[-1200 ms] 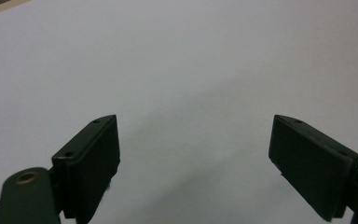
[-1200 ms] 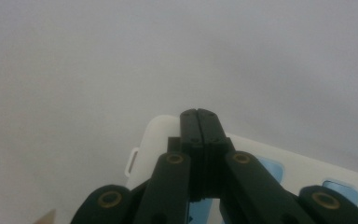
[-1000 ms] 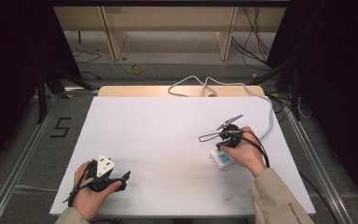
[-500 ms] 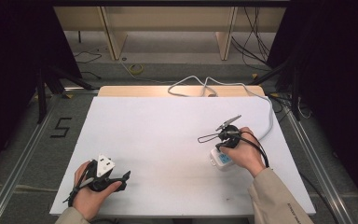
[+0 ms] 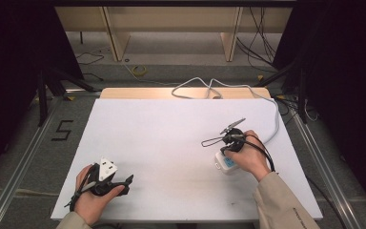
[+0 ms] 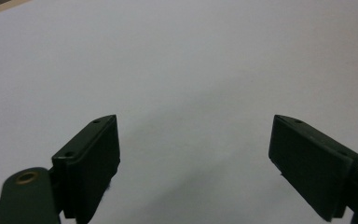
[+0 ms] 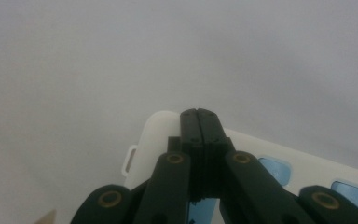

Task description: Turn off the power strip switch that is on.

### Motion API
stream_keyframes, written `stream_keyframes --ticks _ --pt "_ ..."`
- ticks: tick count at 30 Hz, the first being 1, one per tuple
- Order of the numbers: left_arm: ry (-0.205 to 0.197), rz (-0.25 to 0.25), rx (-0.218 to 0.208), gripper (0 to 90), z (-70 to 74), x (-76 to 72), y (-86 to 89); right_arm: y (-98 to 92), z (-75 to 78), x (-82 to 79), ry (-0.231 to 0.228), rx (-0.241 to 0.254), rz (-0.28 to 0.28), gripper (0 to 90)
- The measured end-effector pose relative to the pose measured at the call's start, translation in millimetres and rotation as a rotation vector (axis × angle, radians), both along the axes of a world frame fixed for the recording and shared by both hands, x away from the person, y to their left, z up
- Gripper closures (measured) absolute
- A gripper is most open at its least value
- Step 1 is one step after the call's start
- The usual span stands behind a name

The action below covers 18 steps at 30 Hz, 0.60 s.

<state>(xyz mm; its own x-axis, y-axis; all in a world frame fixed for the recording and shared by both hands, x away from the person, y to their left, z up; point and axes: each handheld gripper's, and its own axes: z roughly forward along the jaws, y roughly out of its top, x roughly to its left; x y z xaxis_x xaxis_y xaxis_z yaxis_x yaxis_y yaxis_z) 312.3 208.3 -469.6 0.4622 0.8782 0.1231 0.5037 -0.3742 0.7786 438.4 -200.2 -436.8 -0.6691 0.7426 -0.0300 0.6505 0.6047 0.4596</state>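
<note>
Left claw [image 5: 124, 181]: lower left of the frame, jaws spread wide over bare table [image 5: 162, 138], holding nothing.
Right claw [image 7: 199, 122]: jaws pressed together, tips down on the white power strip [image 5: 225, 163], lower right.
Change: none since a second ago; both hands unmoved.
Cord [image 5: 267, 102]: runs to the far edge.

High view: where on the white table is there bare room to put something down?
The wide middle of the white table between left gripper and right gripper is bare, as is the far left. Crowded spots: the white device and white cable at right.
</note>
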Motion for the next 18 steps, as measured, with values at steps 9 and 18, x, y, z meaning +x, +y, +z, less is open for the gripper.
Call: stream_keyframes --ticks 9,18 --pt "-0.001 0.003 -0.001 16.0 0.3 -0.6 0.1 0.8 -0.3 -0.5 0.0 -0.005 -0.012 90.0" --pt "-0.001 0.002 0.001 16.0 0.4 -1.1 -0.1 1.8 -0.3 -0.9 0.0 -0.009 -0.019 90.0"
